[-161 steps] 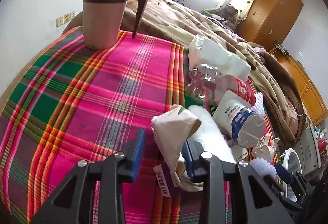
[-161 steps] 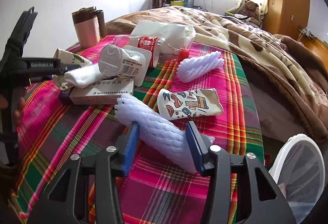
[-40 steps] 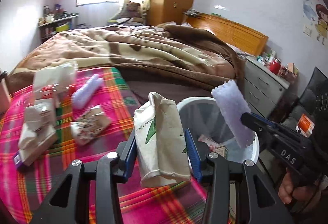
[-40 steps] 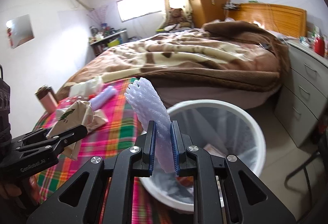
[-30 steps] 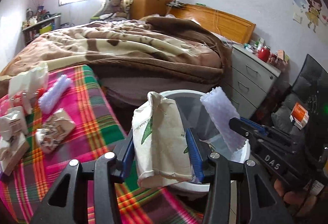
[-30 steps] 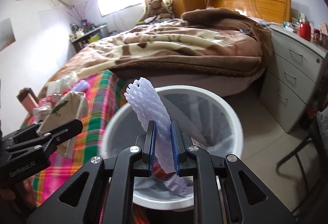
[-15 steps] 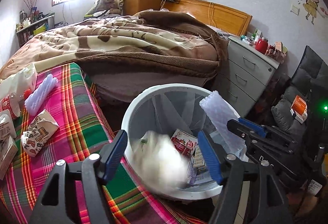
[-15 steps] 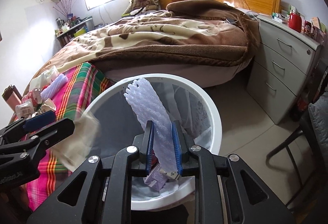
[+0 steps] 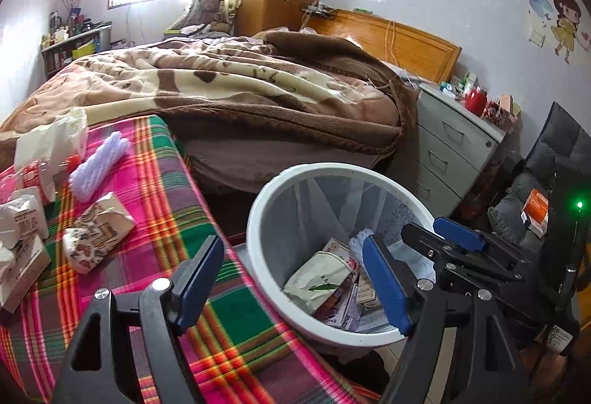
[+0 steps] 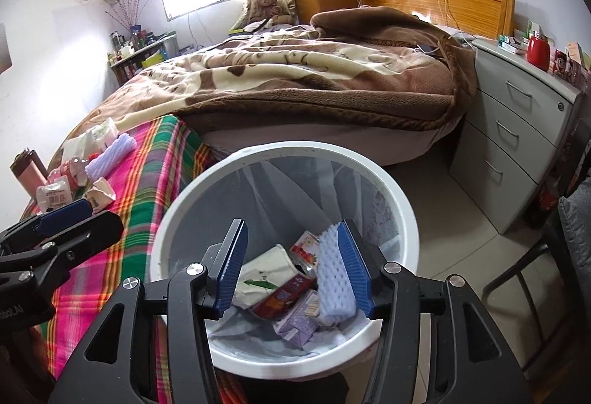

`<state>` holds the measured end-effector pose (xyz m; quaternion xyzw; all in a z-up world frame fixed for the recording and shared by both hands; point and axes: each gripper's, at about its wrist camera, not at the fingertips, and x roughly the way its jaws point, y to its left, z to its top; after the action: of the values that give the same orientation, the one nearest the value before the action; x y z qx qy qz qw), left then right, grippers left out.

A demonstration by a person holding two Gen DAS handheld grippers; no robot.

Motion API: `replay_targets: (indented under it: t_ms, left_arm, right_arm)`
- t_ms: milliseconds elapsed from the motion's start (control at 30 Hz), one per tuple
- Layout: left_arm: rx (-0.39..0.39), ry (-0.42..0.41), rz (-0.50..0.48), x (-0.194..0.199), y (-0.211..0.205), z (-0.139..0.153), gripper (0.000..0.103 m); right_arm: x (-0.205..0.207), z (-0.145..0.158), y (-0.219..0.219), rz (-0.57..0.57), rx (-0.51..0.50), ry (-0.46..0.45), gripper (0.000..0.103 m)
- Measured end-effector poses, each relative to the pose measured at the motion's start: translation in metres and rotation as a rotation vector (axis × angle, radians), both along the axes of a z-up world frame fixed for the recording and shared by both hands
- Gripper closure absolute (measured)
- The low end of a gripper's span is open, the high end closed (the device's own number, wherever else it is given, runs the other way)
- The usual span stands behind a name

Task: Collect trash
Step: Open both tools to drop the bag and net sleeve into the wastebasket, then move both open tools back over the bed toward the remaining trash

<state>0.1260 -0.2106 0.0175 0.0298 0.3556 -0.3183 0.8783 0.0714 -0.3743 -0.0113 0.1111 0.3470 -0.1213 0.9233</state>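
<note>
Now I am holding both grippers, left (image 9: 291,276) and right (image 10: 293,263), with fingers spread empty over the white wastebasket (image 10: 391,189), where the foam sleeve (image 10: 332,278) is lying.

right tool (image 10: 293,265) spread wide, over bin (image 10: 369,167)

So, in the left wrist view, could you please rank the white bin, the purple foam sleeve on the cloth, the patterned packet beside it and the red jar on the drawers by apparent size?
1. White bin
2. Purple foam sleeve and patterned packet: look alike, unranked
3. Red jar, though it stands farthest away
</note>
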Motion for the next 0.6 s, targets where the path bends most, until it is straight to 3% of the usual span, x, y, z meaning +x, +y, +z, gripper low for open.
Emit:
replay_targets:
  t_ms: [267,433,600]
  left_arm:
    - [0.005,-0.044,0.084,0.000,0.041,0.006,0.023]
    - [-0.003,-0.051,0.145,0.003,0.073,0.007,0.023]
    - [-0.002,-0.048,0.210,0.008,0.107,0.004,0.023]
  right_arm:
    - [0.004,0.009,0.025,0.063,0.004,-0.058,0.049]
    - [0.010,0.010,0.043,0.111,0.014,-0.074,0.040]
    - [0.021,0.010,0.064,0.160,0.022,-0.077,0.039]
